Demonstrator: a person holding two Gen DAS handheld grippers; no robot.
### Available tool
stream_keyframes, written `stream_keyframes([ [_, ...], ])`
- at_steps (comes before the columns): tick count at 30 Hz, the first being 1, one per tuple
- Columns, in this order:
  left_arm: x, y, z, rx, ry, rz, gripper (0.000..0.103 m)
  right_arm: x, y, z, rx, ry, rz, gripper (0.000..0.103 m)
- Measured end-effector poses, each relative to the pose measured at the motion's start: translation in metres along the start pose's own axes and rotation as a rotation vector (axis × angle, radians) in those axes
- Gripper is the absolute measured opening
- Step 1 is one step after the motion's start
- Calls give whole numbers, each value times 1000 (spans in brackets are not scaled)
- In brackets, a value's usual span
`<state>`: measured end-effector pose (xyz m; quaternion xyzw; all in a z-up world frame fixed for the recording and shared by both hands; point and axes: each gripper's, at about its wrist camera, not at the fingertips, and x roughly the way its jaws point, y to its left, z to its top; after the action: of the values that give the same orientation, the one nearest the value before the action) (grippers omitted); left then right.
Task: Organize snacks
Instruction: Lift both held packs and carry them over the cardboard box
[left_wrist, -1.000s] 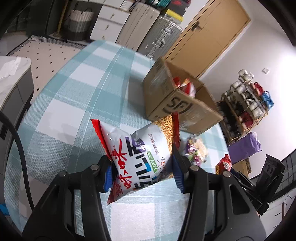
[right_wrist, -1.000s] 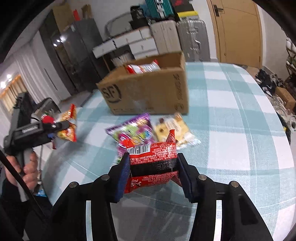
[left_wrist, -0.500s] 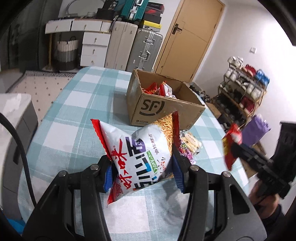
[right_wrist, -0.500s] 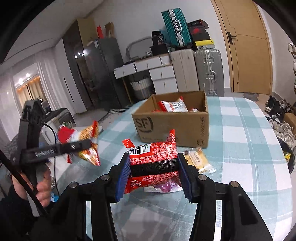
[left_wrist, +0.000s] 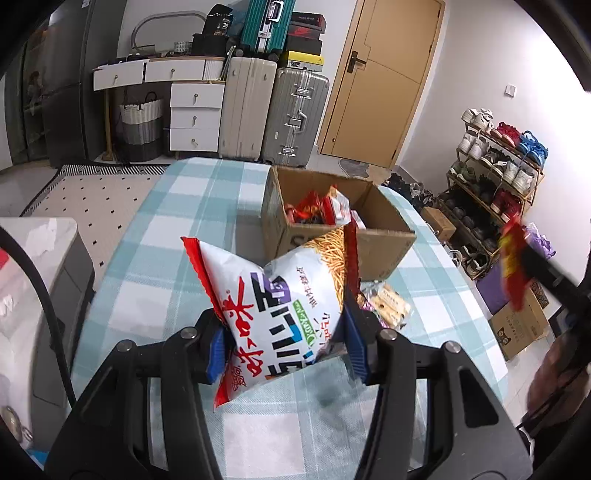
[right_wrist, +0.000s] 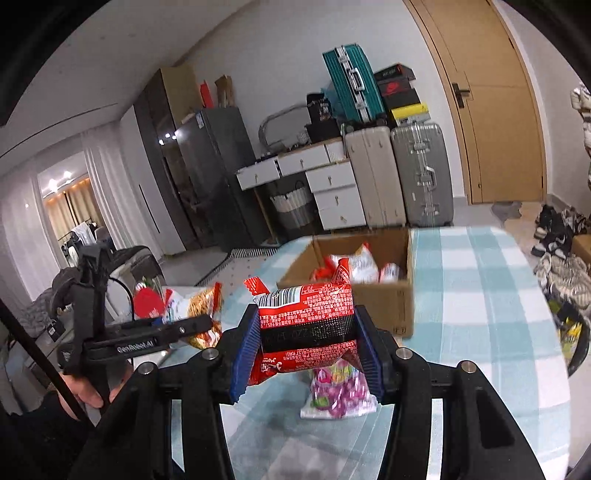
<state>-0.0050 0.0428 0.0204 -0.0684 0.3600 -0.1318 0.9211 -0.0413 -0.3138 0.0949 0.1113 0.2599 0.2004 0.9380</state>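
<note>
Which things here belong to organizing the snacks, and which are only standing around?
Job:
left claw, white chips bag
right claw, red snack pack
cardboard box
purple candy bag
biscuit pack

Around:
suitcases
shoe rack

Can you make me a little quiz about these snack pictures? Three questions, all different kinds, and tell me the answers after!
1. True or false: the left gripper holds a white chip bag with red edges.
2. Pick one. The right gripper holds: A) a red packet, B) a purple candy bag, C) nothing.
3. Fill in: the cardboard box on the checked table has ____ inside it.

Key:
1. True. Its jaws squeeze the bag on both sides.
2. A. The purple candy bag lies on the table below the packet.
3. Snacks; red and white wrappers stick up from the open top.
</note>
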Motion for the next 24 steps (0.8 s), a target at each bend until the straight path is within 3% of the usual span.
stream_keyframes([
  [8,-19,-4,67,29,-14,-8,49,-21,19,79,-35,-77,62,50],
  [12,-23,-7,115,31,-17,-21,49,-7,22,125,-88,-65,52,50],
  [15,-20,-12,149,44,-18,-21,49,8,8,154,-16,-58,73,50],
  [24,56,-29,212,3,72,-46,49,68,-36,210,122,-24,22,50],
])
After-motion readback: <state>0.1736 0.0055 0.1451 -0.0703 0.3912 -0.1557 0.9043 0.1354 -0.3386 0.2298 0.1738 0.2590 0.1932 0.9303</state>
